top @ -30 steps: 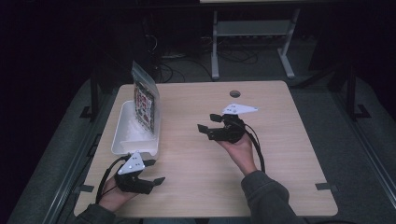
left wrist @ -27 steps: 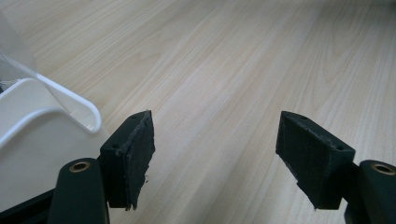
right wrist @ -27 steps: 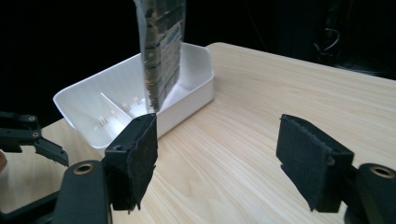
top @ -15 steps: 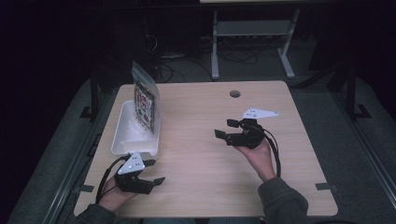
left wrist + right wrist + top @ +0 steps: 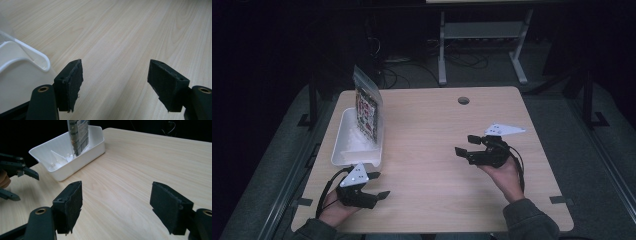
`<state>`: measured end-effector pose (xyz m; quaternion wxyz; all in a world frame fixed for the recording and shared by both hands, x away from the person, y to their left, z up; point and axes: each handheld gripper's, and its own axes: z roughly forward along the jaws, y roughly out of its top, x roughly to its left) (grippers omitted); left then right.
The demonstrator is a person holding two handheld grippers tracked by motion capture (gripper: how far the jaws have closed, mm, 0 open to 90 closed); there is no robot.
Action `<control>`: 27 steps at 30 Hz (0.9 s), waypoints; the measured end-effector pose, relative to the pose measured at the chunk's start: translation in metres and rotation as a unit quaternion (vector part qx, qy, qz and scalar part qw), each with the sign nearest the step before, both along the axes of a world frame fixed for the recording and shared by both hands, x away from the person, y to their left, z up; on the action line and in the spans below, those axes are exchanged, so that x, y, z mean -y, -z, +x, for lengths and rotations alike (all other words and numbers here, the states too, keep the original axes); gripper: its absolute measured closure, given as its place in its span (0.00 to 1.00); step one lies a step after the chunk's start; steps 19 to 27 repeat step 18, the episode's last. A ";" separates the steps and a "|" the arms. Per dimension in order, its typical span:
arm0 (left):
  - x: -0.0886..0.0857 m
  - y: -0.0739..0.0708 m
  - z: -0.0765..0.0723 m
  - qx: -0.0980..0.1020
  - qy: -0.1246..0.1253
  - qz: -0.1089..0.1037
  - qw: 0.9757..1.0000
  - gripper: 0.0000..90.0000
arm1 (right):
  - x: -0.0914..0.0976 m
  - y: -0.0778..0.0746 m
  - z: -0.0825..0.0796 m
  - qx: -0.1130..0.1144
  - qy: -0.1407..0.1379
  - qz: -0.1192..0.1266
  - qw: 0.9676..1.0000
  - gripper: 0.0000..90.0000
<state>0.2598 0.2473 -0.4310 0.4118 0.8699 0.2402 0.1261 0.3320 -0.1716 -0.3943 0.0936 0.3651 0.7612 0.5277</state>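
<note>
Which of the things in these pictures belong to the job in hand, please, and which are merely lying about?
In the job:
- white bin
- clear packet standing in it
- left gripper, jaws open
- right gripper, jaws open

Lying about:
- metal stand beyond the table
- floor cables

Bag [image 5: 367, 111] print too small; tray [image 5: 15, 75] cut off left.

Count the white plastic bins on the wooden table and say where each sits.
1. The white plastic bin sits at the table's left edge, ahead of the left gripper, with a clear printed bag upright inside it.
</note>
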 end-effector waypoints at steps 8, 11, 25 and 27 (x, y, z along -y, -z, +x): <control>0.000 0.000 -0.001 0.001 -0.001 0.000 1.000 0.31 | 0.014 0.005 -0.012 -0.002 0.002 0.001 1.000 0.30; 0.000 -0.001 -0.001 0.003 0.001 0.002 1.000 0.30 | 0.019 0.008 -0.016 -0.007 0.004 0.003 1.000 0.30; 0.001 0.000 -0.001 0.005 0.001 0.005 1.000 0.30 | 0.029 0.022 -0.027 -0.017 0.012 -0.005 1.000 0.28; 0.001 0.000 -0.001 0.005 0.001 0.005 1.000 0.30 | 0.029 0.022 -0.027 -0.017 0.012 -0.005 1.000 0.28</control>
